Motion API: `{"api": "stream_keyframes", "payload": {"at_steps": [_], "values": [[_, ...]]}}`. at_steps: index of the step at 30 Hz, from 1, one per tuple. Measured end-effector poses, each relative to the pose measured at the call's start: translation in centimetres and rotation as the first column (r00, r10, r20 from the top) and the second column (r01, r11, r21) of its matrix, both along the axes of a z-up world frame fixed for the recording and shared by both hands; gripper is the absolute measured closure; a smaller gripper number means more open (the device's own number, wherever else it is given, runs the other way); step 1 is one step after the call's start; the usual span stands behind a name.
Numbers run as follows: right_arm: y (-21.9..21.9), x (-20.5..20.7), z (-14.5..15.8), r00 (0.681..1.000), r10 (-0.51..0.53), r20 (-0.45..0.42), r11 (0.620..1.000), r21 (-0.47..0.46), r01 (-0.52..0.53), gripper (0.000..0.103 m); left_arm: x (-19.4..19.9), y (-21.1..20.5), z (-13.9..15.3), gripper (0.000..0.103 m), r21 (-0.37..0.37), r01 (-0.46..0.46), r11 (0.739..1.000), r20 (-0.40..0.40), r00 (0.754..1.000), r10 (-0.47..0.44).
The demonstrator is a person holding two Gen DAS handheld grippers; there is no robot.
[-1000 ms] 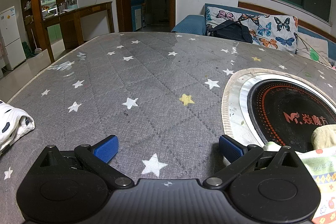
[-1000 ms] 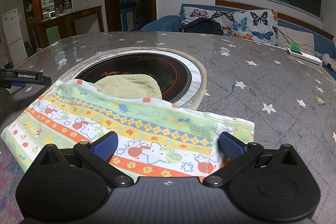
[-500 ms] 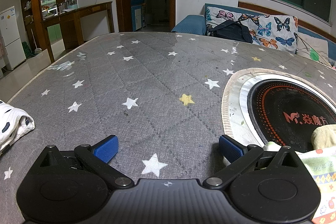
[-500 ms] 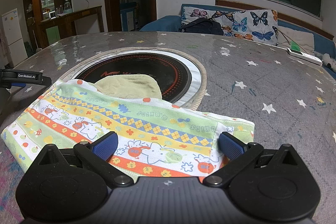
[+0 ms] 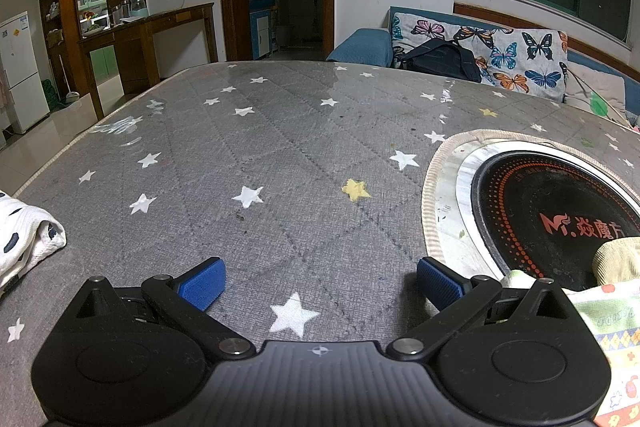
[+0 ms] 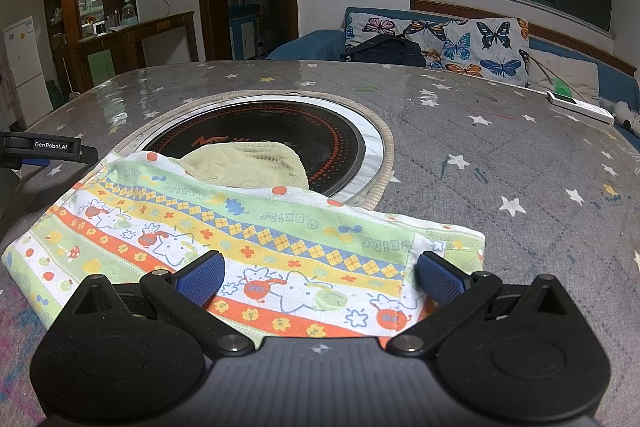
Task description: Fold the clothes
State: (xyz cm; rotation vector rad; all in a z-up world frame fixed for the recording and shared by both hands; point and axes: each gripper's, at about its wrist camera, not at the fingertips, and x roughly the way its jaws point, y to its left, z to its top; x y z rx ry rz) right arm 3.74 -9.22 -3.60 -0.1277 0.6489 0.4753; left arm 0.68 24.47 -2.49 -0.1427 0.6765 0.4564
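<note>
So the garment, a striped kids' print thing, is lying flat on the counter with its far edge hanging over the rim of the round cooktop, and a yellowish cloth is peeking out from behind it on the cooktop. Its long axis runs pretty much side to side across the right claw, which sits right at the near edge, pads wide apart, nothing gripped. The left claw is also wide and empty, off to the garment's left over bare counter, with only the garment's corner showing past its right finger. Right one's clearly closer, so I'd guess it grabs the near edge first. There's also a white bundle way off left.
</note>
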Motion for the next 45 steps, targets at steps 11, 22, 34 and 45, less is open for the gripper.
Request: {"api": "stream_keyframes", "payload": {"at_steps": [11, 22, 34, 45], "values": [[-0.1, 0.0, 0.0, 1.0, 0.0, 0.0, 1.0, 0.0, 0.0, 0.0, 0.0, 0.0, 0.0, 0.0, 0.0, 0.0, 1.0, 0.0, 1.0, 0.0], [-0.1, 0.0, 0.0, 1.0, 0.0, 0.0, 1.0, -0.001, 0.0, 0.0, 0.0, 0.0, 0.0, 0.0, -0.001, 0.0, 1.0, 0.0, 1.0, 0.0], [-0.1, 0.0, 0.0, 1.0, 0.0, 0.0, 1.0, -0.001, 0.0, 0.0, 0.1, 0.2, 0.0, 0.0, -0.001, 0.001, 1.0, -0.001, 1.0, -0.001], [-0.2, 0.1, 0.0, 1.0, 0.0, 0.0, 1.0, -0.004, 0.0, 0.0, -0.5, -0.8, 0.5, 0.0, 0.004, -0.005, 1.0, -0.036, 0.999, 0.005]]}}
